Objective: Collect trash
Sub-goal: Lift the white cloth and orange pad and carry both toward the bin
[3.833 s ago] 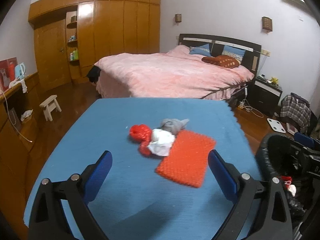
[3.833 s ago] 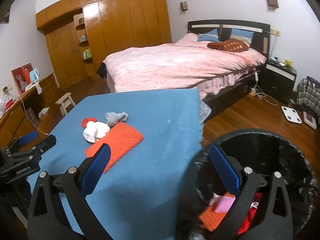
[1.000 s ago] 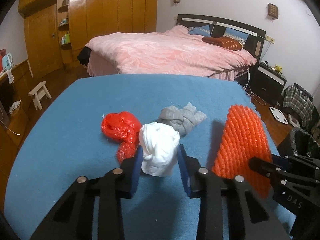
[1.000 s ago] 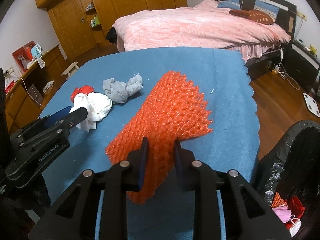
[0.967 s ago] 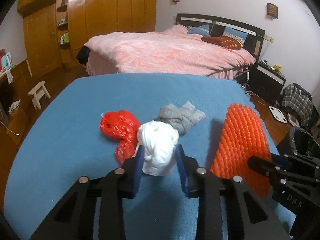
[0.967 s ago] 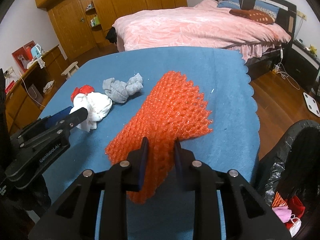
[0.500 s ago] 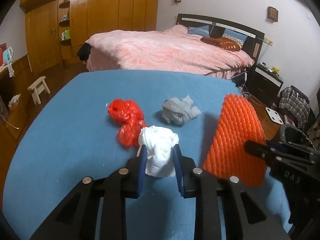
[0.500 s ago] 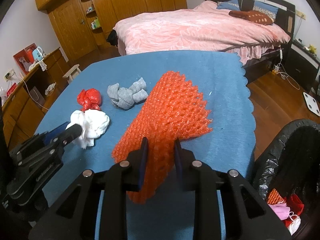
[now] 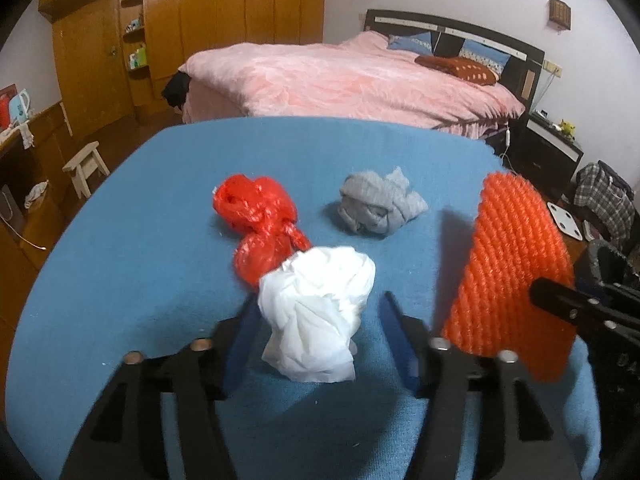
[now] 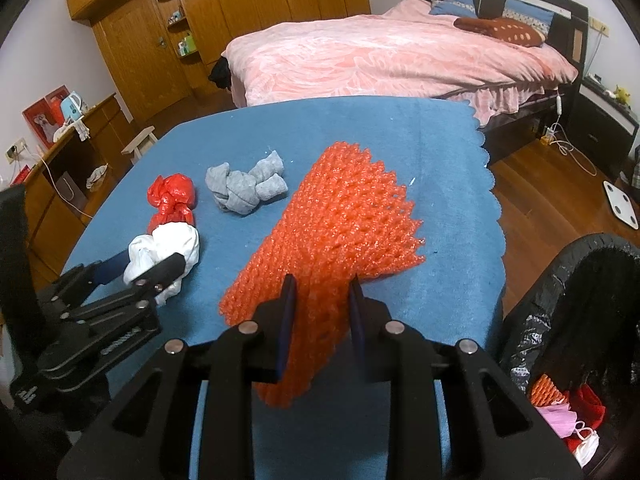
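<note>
While the blue table (image 10: 440, 152) carries the loose trash, the black bin (image 10: 580, 300) stands just off its right edge, partly cut off. The right gripper (image 10: 320, 312) is clamped on the raised orange foam net (image 10: 344, 216); it should probably swing clear over the rim before letting go. The left gripper (image 9: 316, 340) brackets the white paper wad (image 9: 316, 312), yet whether the jaws actually pinch it I cannot tell. A red bag (image 9: 260, 220) and grey rag (image 9: 376, 208) lie beyond.
</note>
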### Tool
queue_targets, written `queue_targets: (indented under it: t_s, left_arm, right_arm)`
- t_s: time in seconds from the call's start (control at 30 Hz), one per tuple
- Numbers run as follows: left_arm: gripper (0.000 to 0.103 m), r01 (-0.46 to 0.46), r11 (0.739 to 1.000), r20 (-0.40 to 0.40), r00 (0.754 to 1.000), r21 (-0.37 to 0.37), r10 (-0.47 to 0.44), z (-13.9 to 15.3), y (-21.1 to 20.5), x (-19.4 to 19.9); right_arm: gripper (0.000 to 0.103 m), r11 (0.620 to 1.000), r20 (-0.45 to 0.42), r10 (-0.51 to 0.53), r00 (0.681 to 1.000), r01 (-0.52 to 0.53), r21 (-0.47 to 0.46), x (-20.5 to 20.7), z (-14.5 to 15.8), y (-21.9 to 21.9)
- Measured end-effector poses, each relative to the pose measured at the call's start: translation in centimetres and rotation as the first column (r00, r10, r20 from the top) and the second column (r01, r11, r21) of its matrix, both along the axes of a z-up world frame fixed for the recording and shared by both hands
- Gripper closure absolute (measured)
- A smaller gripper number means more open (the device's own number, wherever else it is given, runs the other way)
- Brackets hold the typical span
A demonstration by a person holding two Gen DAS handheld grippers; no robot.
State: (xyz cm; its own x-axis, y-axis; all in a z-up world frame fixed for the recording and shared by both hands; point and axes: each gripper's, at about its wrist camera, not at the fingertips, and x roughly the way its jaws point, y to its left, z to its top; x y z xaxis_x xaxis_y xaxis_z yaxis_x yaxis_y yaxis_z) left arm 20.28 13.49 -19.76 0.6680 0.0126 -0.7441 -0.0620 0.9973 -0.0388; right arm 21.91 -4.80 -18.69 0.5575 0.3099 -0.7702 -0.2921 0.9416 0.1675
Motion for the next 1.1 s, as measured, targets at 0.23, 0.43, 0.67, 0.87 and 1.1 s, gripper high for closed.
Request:
queue_targets:
  t_s: [0.23,0.43,0.67,0.87,1.1]
  left_arm:
    - [0.071,0.001,1.000,0.024,1.000,-0.007,-0.001,0.7,0.1,-1.3]
    - [0.071,0.000,1.000,0.062,0.998,-0.017,0.001,2.7,0.1,-2.9]
    - [0.071,0.007,1.000,0.109,0.994,-0.017,-0.005,5.3,-0.7,-4.9]
    - [0.071,0.013,1.000,0.140,0.990,-0.009,-0.011,7.4,-1.8,-6.3]
    - [0.071,0.042,0.999,0.175,0.984,-0.009,-0.040,9.3,-3.7,-8.0]
  right_arm:
    - [0.078,1.000,0.012,0.005,1.000,-0.005,0.008,-0.4,0.8,-0.4]
    - [0.078,1.000,0.040,0.012,0.999,-0.013,0.022,-1.5,2.3,-0.6]
    - [0.078,0.999,0.082,0.016,0.996,-0.019,0.032,-3.3,4.6,-1.2]
    - [0.078,0.999,0.122,0.008,0.992,-0.012,0.032,-5.3,6.7,-2.5]
    - [0.078,0.999,0.158,-0.017,0.987,0.011,0.035,-7.7,8.4,-4.5]
